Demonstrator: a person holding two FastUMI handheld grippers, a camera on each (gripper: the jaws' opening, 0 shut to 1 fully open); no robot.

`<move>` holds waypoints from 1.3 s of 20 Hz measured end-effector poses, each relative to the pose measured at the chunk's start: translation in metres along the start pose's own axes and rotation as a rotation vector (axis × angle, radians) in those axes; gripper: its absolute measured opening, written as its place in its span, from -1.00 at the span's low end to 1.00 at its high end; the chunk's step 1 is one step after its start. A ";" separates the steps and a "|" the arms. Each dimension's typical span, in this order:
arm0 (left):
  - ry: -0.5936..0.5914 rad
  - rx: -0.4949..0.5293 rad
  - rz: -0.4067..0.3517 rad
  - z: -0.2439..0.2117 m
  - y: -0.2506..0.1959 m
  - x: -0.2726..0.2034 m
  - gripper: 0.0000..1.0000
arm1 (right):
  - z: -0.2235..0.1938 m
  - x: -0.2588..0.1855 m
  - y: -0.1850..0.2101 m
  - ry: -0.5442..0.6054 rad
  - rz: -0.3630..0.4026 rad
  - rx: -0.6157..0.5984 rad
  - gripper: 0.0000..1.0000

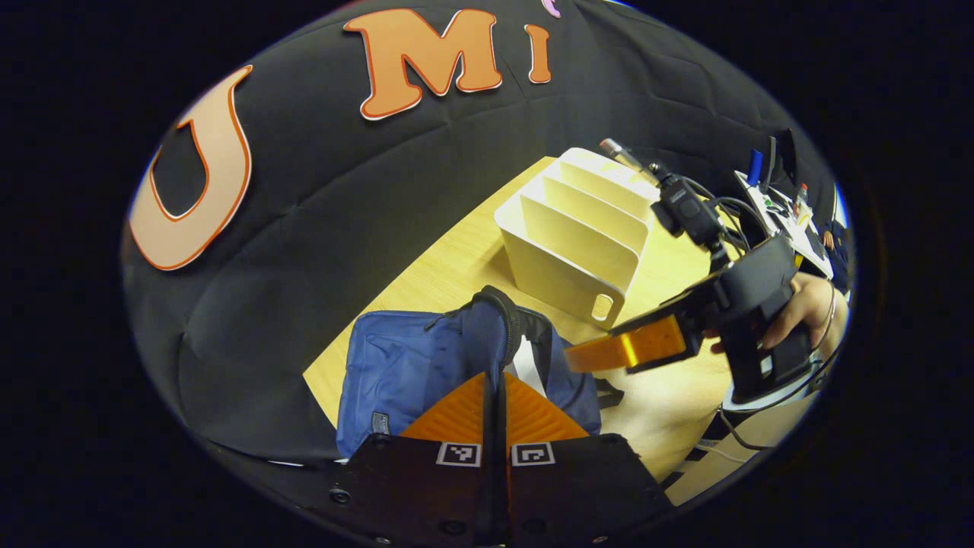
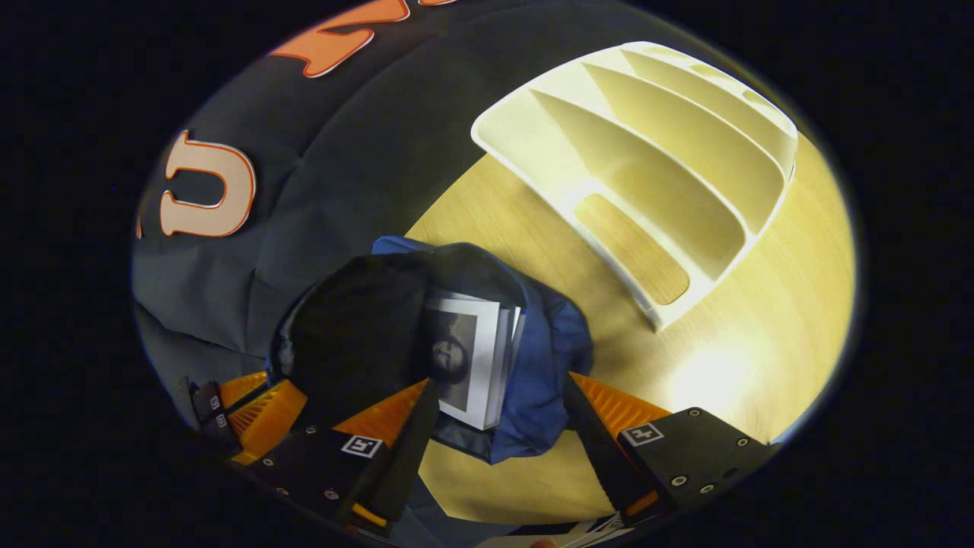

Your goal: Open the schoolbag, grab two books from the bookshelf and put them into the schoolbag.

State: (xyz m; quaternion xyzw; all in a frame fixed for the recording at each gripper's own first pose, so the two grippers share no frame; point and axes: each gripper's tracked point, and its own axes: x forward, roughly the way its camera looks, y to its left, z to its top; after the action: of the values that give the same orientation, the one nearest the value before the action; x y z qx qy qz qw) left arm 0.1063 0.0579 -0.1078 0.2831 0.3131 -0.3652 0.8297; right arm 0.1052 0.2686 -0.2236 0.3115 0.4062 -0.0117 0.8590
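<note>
Standing open on the desk (image 2: 761, 320), the blue schoolbag (image 1: 396, 373) holds books (image 2: 475, 358) upright in its mouth; more than one, by the stacked page edges, though the count is uncertain. The white bookshelf (image 2: 647, 152), just beyond the schoolbag, has every visible slot bare. Judgement: loading looks essentially done. Left hand-held gripper (image 1: 493, 403): fingers together at the schoolbag's rim, apparently pinching a flap of fabric, contact hidden. Right hand-held gripper (image 2: 498, 415): fingers apart, straddling the schoolbag's near edge, holding nothing. Writing: small patch on the schoolbag, illegible; the book cover's print is unreadable.
</note>
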 end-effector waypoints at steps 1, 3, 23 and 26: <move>0.004 -0.013 -0.001 -0.002 -0.003 0.002 -0.99 | 0.004 -0.009 -0.010 -0.009 -0.008 -0.015 0.95; 0.004 -0.042 0.005 -0.004 -0.007 0.005 -0.99 | 0.009 -0.026 -0.032 -0.014 -0.022 -0.041 0.95; -0.053 -0.485 0.217 0.035 -0.101 0.045 1.00 | 0.116 -0.128 -0.164 0.016 -0.017 -0.246 0.95; -0.180 -0.540 0.308 0.081 -0.107 0.021 0.99 | 0.145 -0.159 -0.151 -0.077 0.018 -0.352 0.95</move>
State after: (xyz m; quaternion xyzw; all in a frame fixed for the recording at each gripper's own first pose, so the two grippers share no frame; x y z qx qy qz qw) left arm 0.0594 -0.0686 -0.0966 0.0633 0.2774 -0.1626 0.9448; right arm 0.0575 0.0306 -0.1218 0.1594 0.3658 0.0555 0.9153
